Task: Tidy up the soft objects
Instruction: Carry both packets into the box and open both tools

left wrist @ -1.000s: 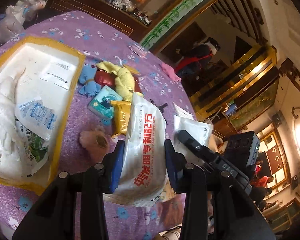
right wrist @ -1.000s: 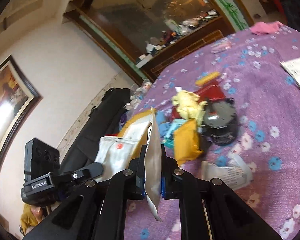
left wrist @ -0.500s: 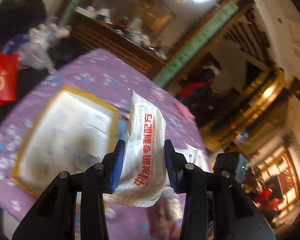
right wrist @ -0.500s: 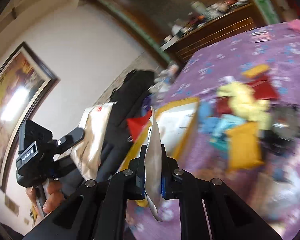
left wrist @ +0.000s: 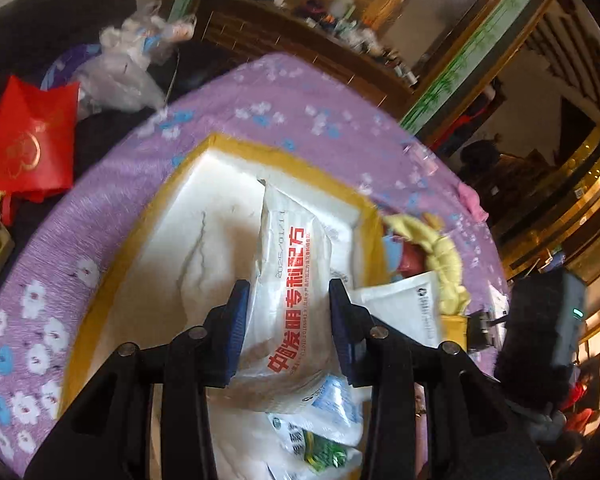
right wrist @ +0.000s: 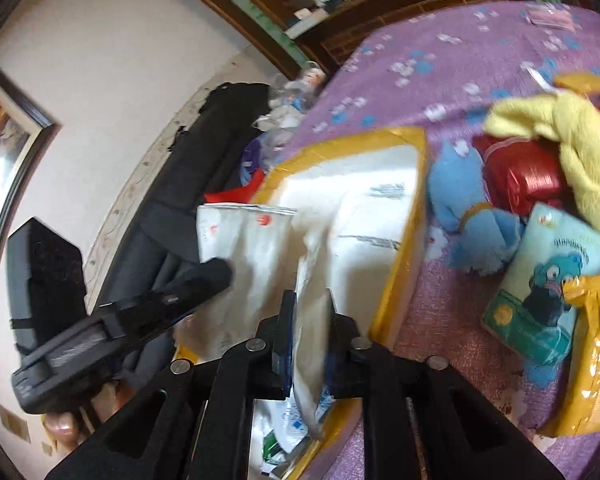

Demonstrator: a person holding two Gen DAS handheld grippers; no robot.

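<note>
My left gripper point(left wrist: 286, 300) is shut on a white packet with red Chinese print point(left wrist: 290, 280) and holds it over the white foam tray with yellow taped rim point(left wrist: 220, 144). My right gripper point(right wrist: 310, 312) is shut on a thin white packet point(right wrist: 310, 280), edge-on, above the same tray point(right wrist: 412, 216). The right packet shows in the left wrist view point(left wrist: 404, 308), and the left packet in the right wrist view point(right wrist: 244, 248). Several packets point(left wrist: 320, 428) lie in the tray's near end.
On the purple flowered cloth point(right wrist: 440, 60), right of the tray, lies a pile: yellow plush point(right wrist: 572, 136), blue plush point(right wrist: 464, 208), red pouch point(right wrist: 520, 176), teal tissue pack point(right wrist: 552, 280), yellow bag point(right wrist: 588, 352). A red bag point(left wrist: 32, 140) hangs beyond the table's left edge.
Both grippers have swung left from the pile to above the foam tray, each still holding its packet. The tray now fills the middle of both views.
</note>
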